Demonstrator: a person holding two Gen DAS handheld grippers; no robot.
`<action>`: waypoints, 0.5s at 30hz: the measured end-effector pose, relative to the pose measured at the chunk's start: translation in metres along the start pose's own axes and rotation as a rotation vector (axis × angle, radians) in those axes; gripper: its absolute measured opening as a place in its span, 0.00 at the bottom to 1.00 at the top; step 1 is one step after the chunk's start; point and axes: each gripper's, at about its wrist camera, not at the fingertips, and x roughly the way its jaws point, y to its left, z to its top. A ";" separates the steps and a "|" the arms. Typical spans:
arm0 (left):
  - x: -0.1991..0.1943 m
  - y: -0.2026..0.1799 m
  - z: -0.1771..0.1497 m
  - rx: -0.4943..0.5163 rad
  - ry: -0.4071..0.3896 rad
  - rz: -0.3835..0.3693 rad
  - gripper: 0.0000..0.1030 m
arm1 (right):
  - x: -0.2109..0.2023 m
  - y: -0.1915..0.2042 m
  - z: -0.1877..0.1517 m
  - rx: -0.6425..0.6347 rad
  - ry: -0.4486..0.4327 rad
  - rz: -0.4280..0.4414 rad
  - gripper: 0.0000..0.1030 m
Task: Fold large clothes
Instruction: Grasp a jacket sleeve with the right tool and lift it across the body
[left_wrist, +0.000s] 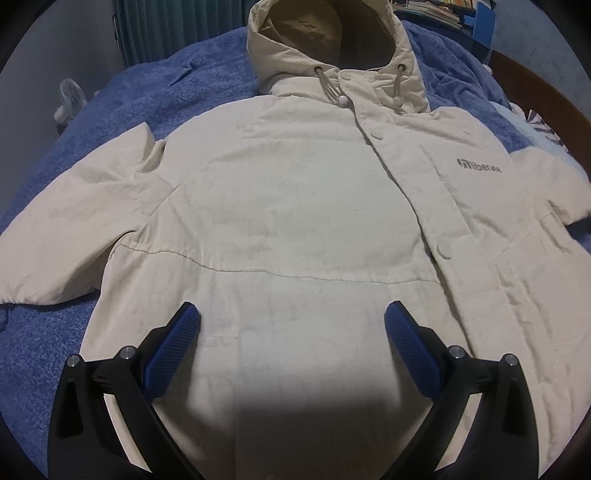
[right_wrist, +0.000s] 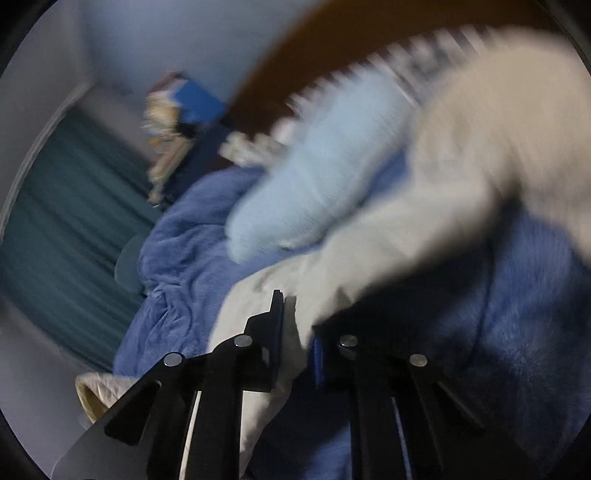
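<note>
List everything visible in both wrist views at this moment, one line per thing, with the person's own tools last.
hooded jacket: one, cream, spread front-up on the bed, hood away from the left camera
blanket: one, blue, under the jacket
pillow: one, pale blue, beside the lifted jacket fabric
headboard: one, brown, behind the pillow
curtain: one, teal, background
books: a blurred stack, on a shelf
left gripper: one, black with blue pads, open above the jacket's lower front
right gripper: one, black with blue pads, shut on jacket fabric
</note>
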 end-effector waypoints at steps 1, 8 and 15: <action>0.001 -0.003 -0.002 0.015 -0.003 0.010 0.94 | -0.013 0.026 -0.003 -0.070 -0.030 0.034 0.13; 0.009 -0.004 -0.006 0.027 0.009 0.023 0.94 | -0.065 0.123 -0.049 -0.277 0.008 0.238 0.13; 0.013 -0.003 -0.008 0.028 0.027 0.010 0.94 | -0.071 0.194 -0.150 -0.411 0.234 0.419 0.12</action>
